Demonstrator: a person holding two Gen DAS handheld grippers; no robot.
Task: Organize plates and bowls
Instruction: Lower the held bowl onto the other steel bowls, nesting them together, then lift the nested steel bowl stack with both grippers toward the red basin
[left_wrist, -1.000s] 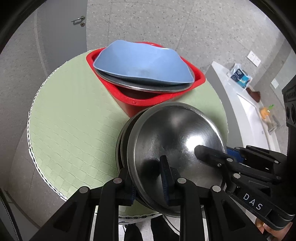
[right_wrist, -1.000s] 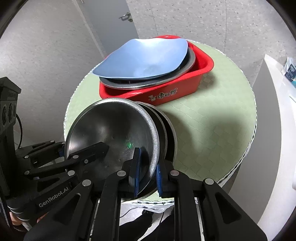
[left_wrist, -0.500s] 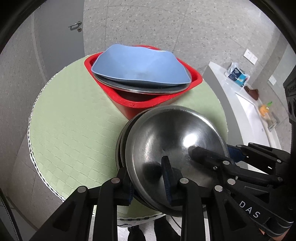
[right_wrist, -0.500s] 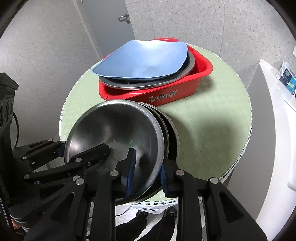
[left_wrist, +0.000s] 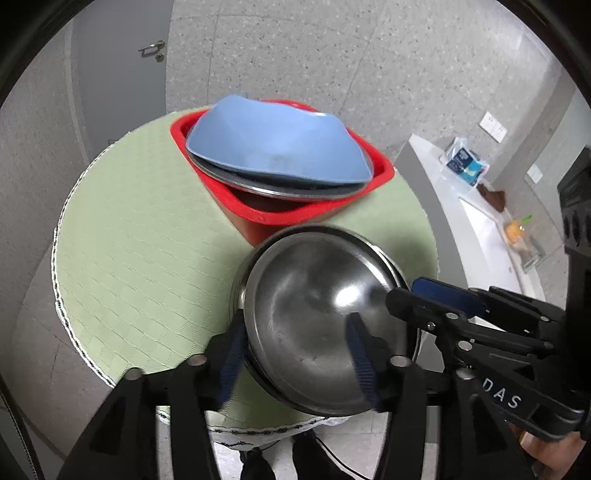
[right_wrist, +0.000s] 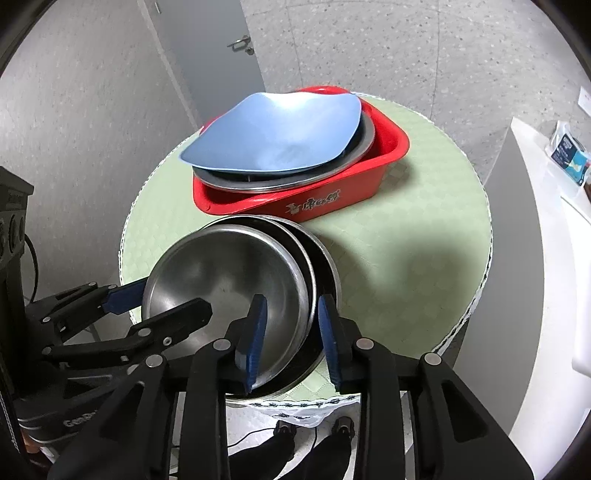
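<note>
Several nested steel bowls (left_wrist: 314, 295) (right_wrist: 221, 273) sit at the near edge of the round green table (left_wrist: 140, 229) (right_wrist: 424, 229). My left gripper (left_wrist: 295, 354) straddles the stack's left rim, its jaws opening wide and the pads clear of the metal. My right gripper (right_wrist: 291, 332) straddles the right rim, its jaws opening too, with small gaps on both sides. Behind the bowls stands a red basin (left_wrist: 280, 218) (right_wrist: 332, 199). It holds a steel plate (left_wrist: 295, 188) (right_wrist: 365, 144) with a blue plate (left_wrist: 273, 147) (right_wrist: 273, 136) on top.
A white counter (left_wrist: 469, 206) (right_wrist: 546, 221) runs along the right with a blue packet (left_wrist: 461, 162) on it. A grey door (left_wrist: 122, 74) is behind the table. A person's shoes (right_wrist: 280, 432) show under the near edge.
Both grippers' jaws have spread away from the top steel bowl's rim. The bowl has dropped from its tilt and now lies nested in the stack.
</note>
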